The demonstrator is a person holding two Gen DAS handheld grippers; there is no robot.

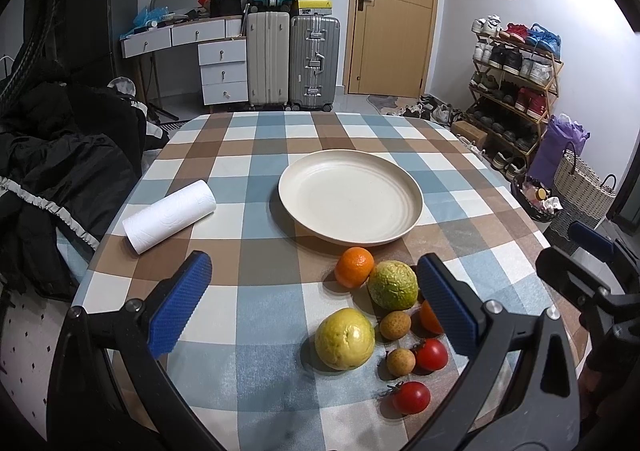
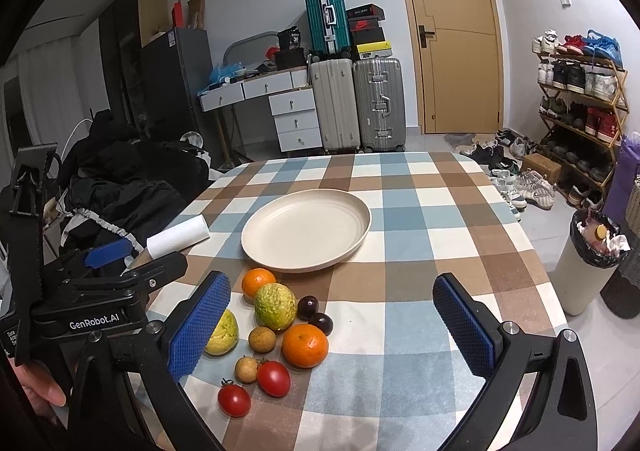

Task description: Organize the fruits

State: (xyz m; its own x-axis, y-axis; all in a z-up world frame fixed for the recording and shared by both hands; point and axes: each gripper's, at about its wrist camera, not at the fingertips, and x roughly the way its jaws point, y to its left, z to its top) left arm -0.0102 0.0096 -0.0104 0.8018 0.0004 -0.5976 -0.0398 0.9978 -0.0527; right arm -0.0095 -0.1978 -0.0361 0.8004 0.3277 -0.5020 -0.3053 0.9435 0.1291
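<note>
Both the left tool [image 1: 316, 303] and right tool [image 2: 332, 323] hover wide and empty over the fruit cluster [image 2: 276, 327] at lower centre, the plate [image 2: 256, 247] above awaiting fruit.

This is a lived-in room of a home, used for storage as much as for eating. A table [image 1: 248, 155] under a checked blue, brown and white cloth stands in the middle. Against the far wall, suitcases [image 1: 294, 63] stand side by side with a teal one and shoeboxes stacked on top, next to a cluttered white desk with drawers [image 1: 222, 67] and a wooden door [image 1: 394, 11]. A bamboo shoe rack [image 2: 580, 99] full of sneakers lines the right wall, with more shoes loose on the floor. Dark clothes [image 1: 60, 155] lie heaped to the left, and a lined waste bin [image 2: 588, 263] stands by the table.
</note>
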